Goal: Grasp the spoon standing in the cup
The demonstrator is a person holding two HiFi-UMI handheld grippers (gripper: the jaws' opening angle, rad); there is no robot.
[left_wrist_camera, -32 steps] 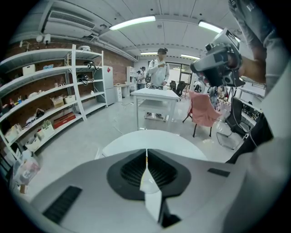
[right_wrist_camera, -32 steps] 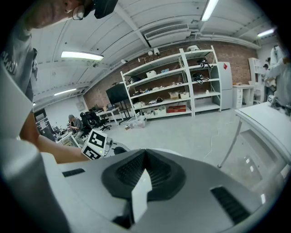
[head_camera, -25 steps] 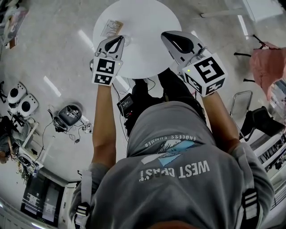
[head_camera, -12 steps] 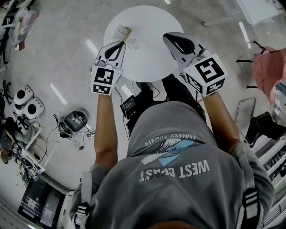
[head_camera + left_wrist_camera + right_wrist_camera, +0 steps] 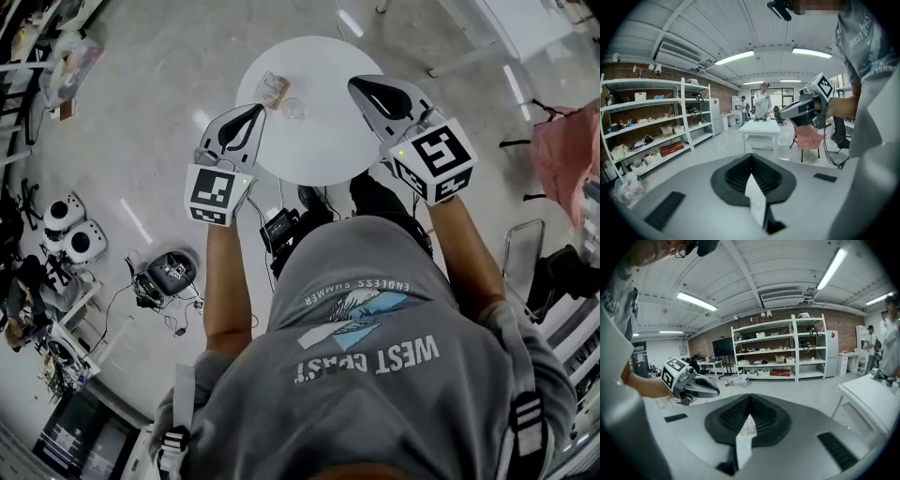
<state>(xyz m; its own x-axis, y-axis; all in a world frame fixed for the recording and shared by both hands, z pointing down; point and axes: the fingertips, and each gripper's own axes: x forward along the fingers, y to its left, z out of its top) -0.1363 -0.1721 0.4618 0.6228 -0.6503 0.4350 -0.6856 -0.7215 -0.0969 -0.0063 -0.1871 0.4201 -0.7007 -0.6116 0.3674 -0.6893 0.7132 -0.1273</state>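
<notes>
A small clear cup [image 5: 295,108] stands on the round white table [image 5: 323,141], left of its middle. The spoon is too small to make out. My left gripper [image 5: 255,110] hangs over the table's left edge, a short way left of the cup, jaws together and empty. Over the table's right part is my right gripper [image 5: 362,85], also shut and empty. Both gripper views look level across the room, above the table. The left gripper [image 5: 751,157] sees the right gripper [image 5: 806,107], and the right gripper [image 5: 750,398] sees the left gripper [image 5: 688,383].
A small printed packet [image 5: 274,89] lies on the table behind the cup. Cables and a black device [image 5: 281,225] lie on the floor under the table's near edge. Shelving [image 5: 776,350] and white tables [image 5: 760,127] stand around the room, and people are at the far end.
The table now looks smaller and further from me. My left gripper's tip has slid from beside the cup to the table's left edge. The right gripper has hardly moved.
</notes>
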